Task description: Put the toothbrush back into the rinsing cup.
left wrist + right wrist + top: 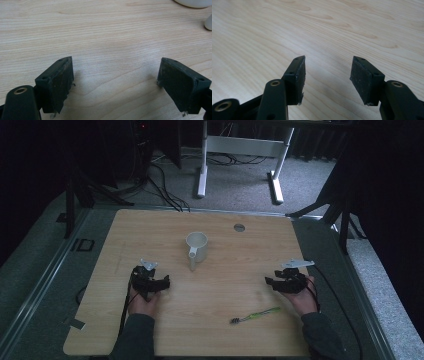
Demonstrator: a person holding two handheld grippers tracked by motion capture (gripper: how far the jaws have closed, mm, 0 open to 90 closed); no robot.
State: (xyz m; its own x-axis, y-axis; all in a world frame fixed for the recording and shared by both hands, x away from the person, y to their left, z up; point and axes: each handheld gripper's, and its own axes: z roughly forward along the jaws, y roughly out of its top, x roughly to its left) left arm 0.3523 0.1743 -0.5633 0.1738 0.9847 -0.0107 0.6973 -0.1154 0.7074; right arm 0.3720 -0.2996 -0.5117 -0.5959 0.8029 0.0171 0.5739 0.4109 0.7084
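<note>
While both my hands rest low over the near half of the counter [150, 227], nothing is pinched: the left tongs [161, 282] stand spread wide over bare wood, and the right tongs [272, 282] are also spread, somewhat less, with only wood grain between the pads. The toothbrush [255, 314] lies flat near the near edge, right of the middle, closest to my right hand; its dark bristle head points toward the near-left and its green handle runs up toward the right edge. I judge it light and stiff, a thin plastic stick that will skid or roll on the smooth wood if I nudge it sideways, so I would come straight down and pinch the handle across its width about midway, where it balances, well clear of the bristles. Because it sits so low, the pads must nearly touch the counter to get under its sides. The mug [196, 246] stands upright near the middle, a little toward the far edge, its handle turned toward me; it looks like ceramic, heavier, hard and slick, and breakable if tipped, best taken by the rim or handle. Between brush and mug the wood is open, so there is free room to carry. The near edge is close to the brush, so a slip there could send it off.
</note>
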